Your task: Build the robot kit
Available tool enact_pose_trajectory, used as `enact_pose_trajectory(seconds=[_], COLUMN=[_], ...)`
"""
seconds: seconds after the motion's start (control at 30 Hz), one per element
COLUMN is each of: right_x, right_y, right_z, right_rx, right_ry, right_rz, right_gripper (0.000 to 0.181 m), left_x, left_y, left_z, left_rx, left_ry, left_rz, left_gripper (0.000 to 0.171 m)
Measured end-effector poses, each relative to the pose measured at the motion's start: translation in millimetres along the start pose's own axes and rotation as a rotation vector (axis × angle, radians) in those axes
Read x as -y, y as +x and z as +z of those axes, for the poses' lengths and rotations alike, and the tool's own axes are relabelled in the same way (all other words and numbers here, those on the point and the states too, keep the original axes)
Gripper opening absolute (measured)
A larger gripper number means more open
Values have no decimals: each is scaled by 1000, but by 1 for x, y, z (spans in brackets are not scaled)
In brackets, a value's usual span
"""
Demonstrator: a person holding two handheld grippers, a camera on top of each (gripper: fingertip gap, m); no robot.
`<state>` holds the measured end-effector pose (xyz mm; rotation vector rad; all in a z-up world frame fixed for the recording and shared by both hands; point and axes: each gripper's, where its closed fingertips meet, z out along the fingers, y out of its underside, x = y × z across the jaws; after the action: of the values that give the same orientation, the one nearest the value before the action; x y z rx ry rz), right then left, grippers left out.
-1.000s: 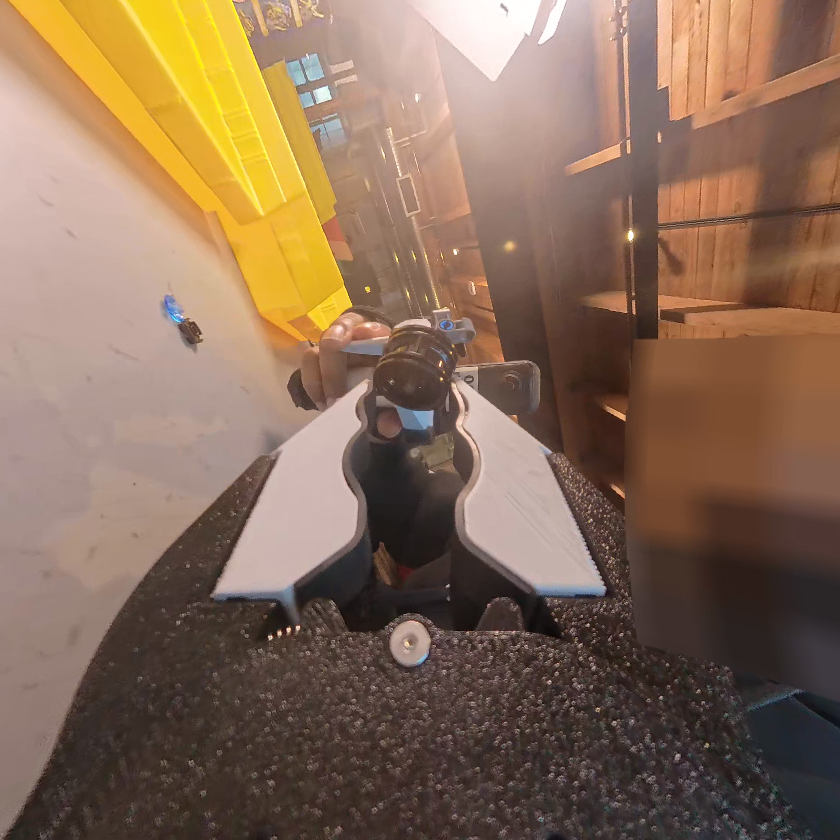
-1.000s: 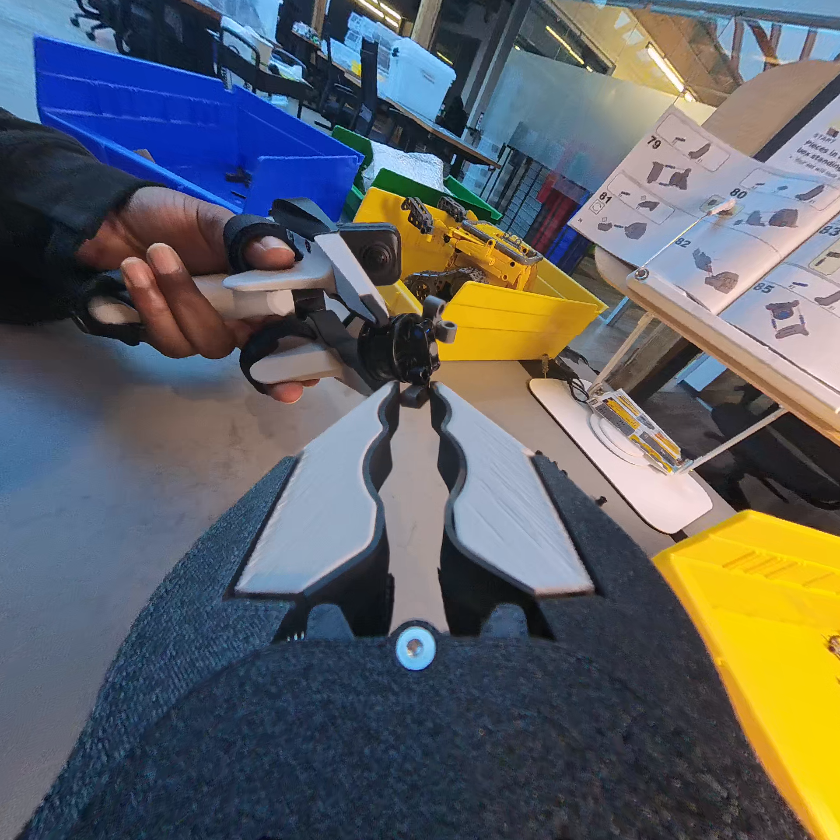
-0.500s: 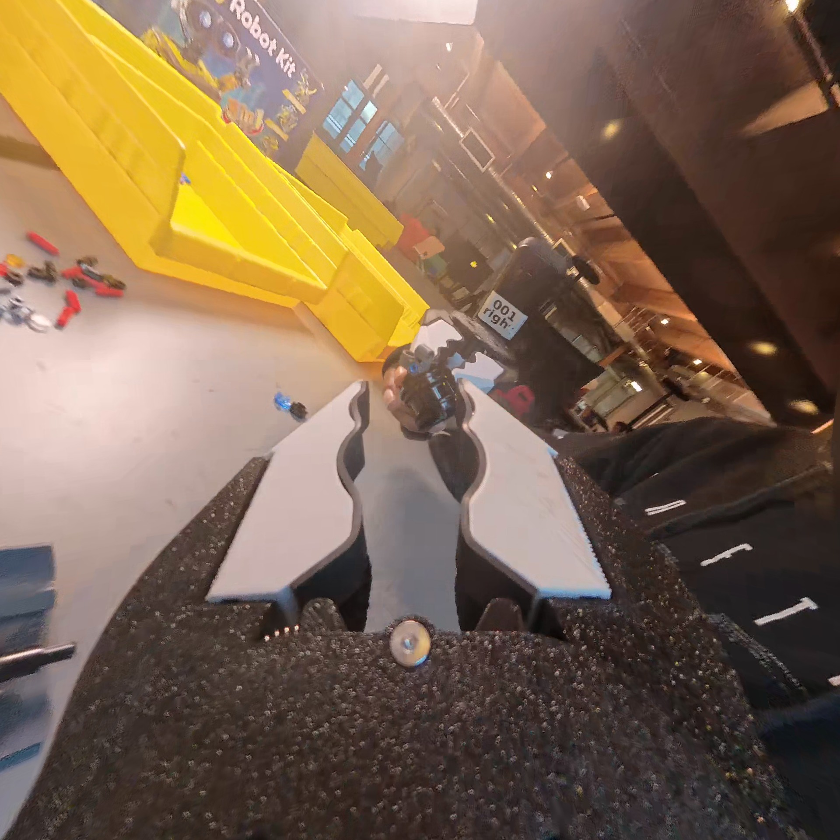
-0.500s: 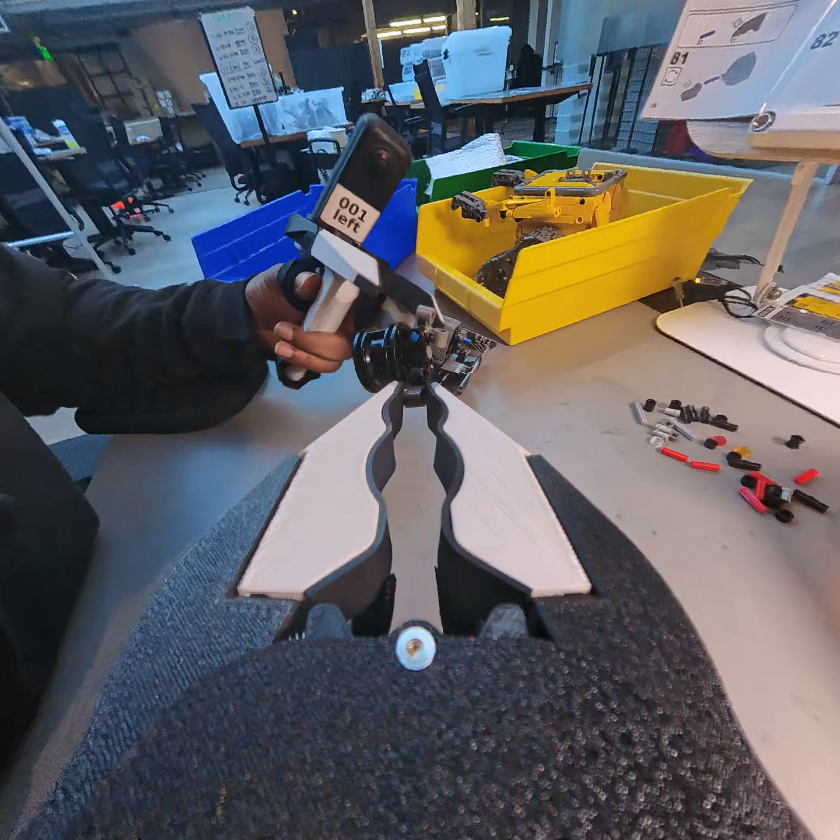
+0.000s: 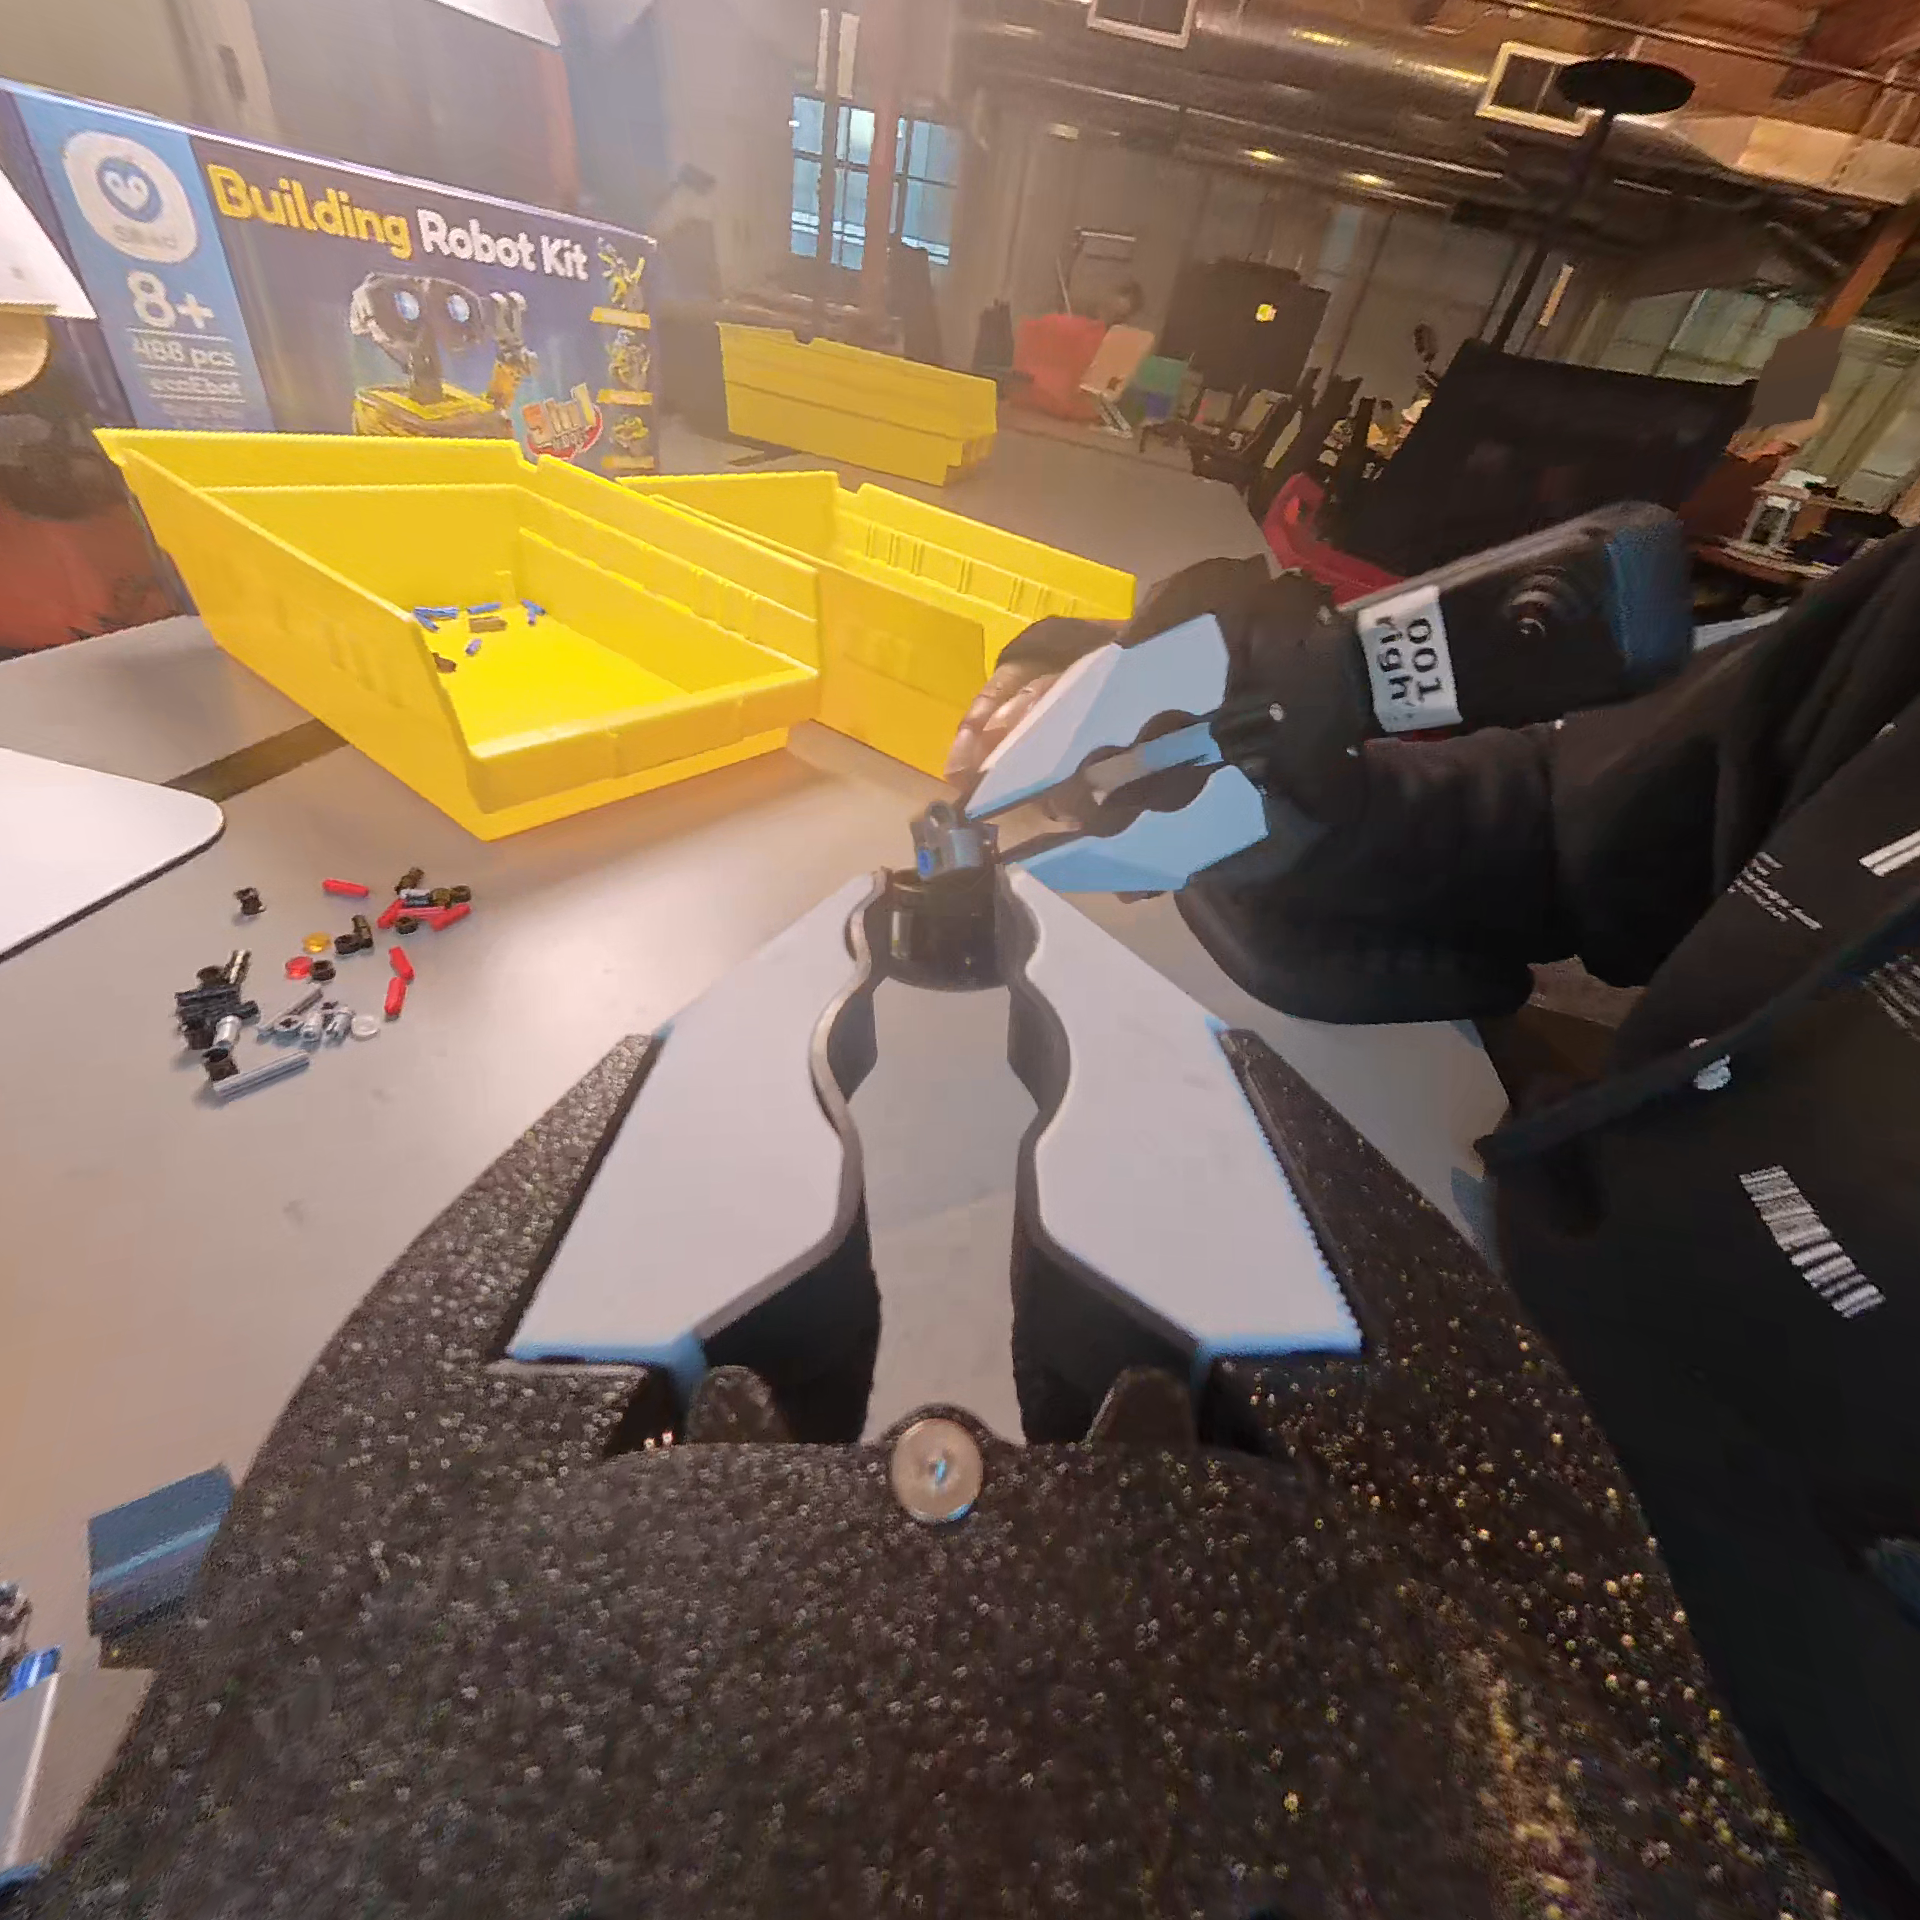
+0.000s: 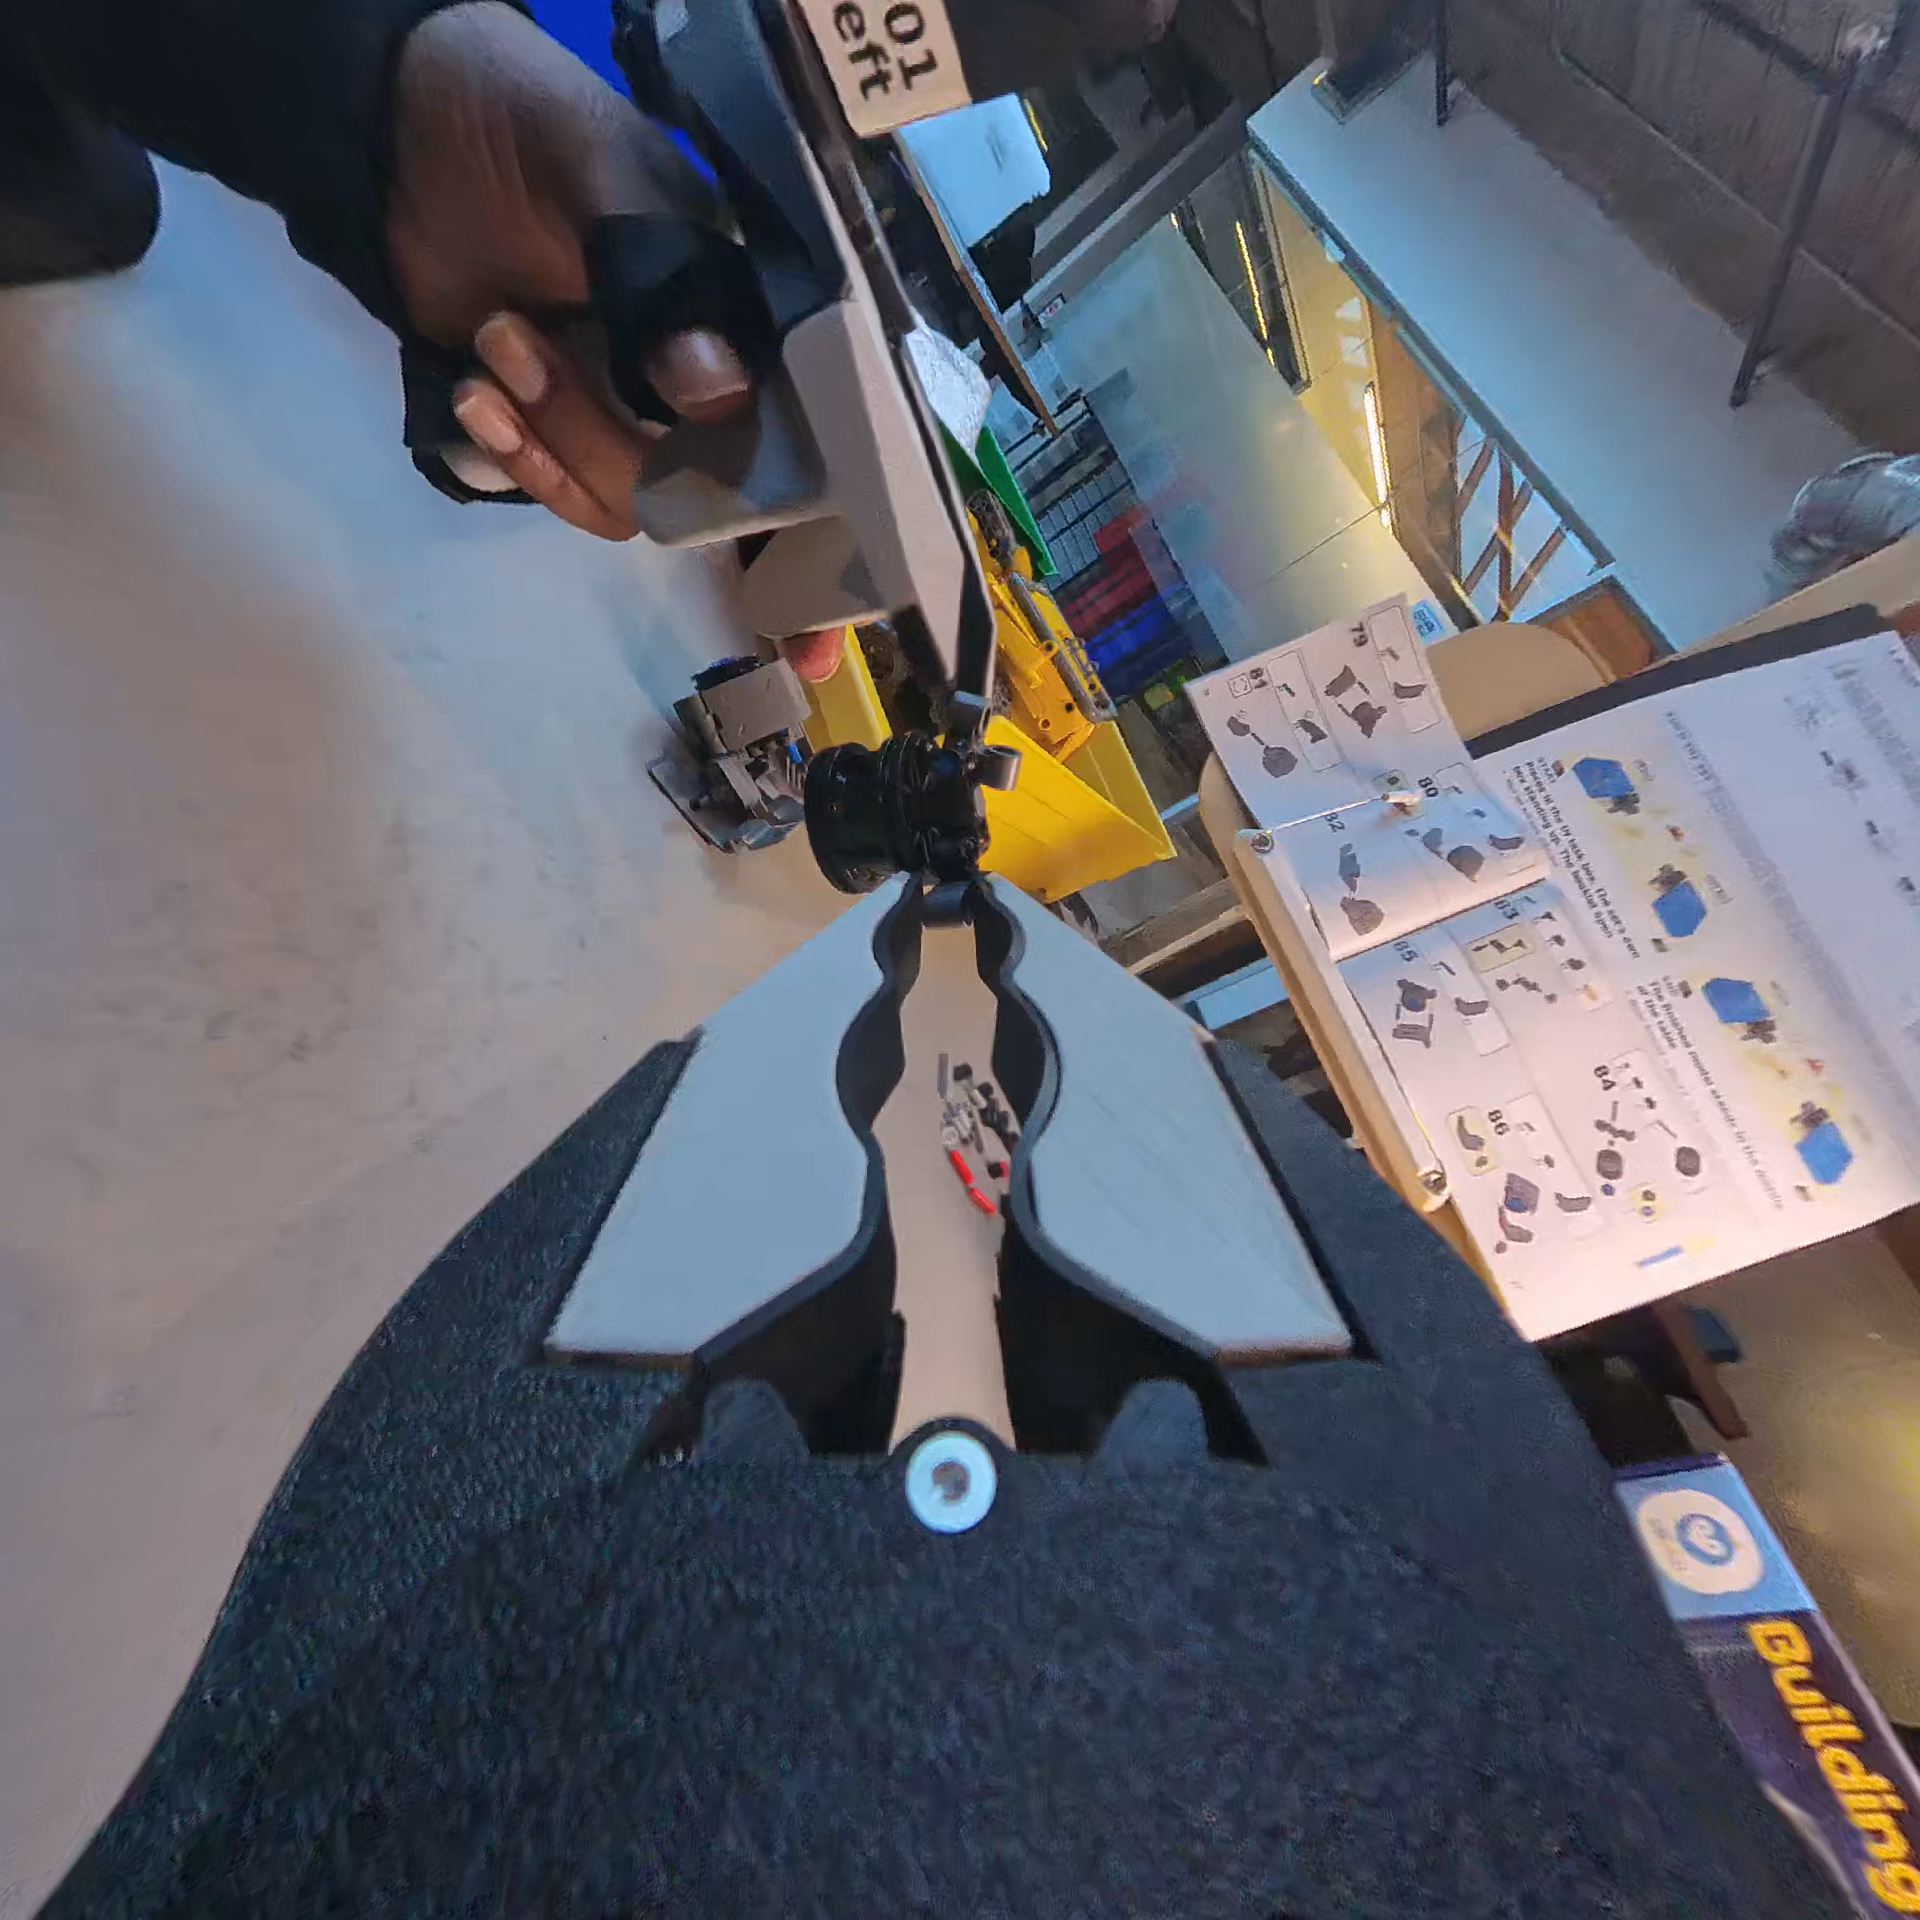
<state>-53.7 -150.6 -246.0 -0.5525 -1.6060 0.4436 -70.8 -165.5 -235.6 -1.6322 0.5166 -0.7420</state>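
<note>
Both tongs meet on one small black wheel assembly held above the grey tabletop.

In the left wrist view, the left tongs pinch the black wheel at frame centre, while the right tongs reach in from the right and pinch the small grey connector piece on top of it. In the right wrist view, the right tongs are pressed nearly together on a small black stub under the wheel. Loose red, black and grey pieces lie scattered at middle left on the tabletop, near an open yellow bin. An open instruction booklet stands at the right of the right wrist view.
</note>
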Motion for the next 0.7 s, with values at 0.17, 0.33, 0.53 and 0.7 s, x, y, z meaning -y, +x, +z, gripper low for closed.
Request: enact_pose_trajectory(seconds=[0.17,0.33,0.53,0.7], right_x=[-1,3,12,18], right_y=[-3,-1,6,8], right_z=[2,0,-4,-6], right_rx=[-25,-20,4,10], right_ry=[-28,3,80,112], right_rz=[-102,-34,148,172], right_gripper=[9,9,8,8], left_x=[3,2,8,13], left_y=[1,1,2,5], left_z=[2,3,0,-1], left_rx=[-4,6,-28,-47], left_ry=[34,32,73,101], left_rz=[-46,-44,-105,-136], left_gripper=[12,7,6,6])
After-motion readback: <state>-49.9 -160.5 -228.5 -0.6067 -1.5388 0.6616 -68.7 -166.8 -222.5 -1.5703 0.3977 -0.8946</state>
